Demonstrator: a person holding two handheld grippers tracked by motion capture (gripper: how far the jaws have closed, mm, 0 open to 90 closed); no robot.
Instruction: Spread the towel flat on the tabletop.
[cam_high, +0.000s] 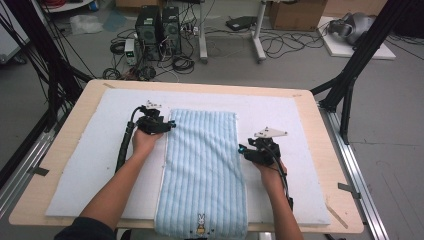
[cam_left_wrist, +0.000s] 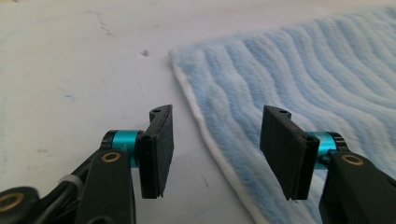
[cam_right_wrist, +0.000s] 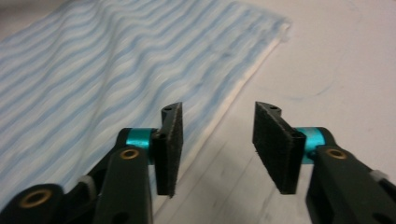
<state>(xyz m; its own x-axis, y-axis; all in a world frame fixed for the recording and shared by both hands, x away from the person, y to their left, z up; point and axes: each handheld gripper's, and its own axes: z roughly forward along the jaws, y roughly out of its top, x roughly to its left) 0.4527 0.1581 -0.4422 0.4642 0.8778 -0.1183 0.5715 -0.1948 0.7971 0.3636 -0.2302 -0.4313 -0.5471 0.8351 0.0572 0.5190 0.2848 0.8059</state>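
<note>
A white mat (cam_high: 90, 165) covers the wooden table (cam_high: 65, 150); cabled floor at twelve o'clock. One blue towel (cam_high: 202, 165) lies centred, two grippers flanking: left gripper (cam_high: 172, 125) at ten, right gripper (cam_high: 241, 150) at three, both gaping.

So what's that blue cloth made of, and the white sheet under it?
The towel looks like soft terry or fleece: fluffy ribbed pile in pale and deeper blue stripes, with a white edge. The mat looks like matte foam or felt, faintly scuffed and speckled; which one I can't tell.
</note>
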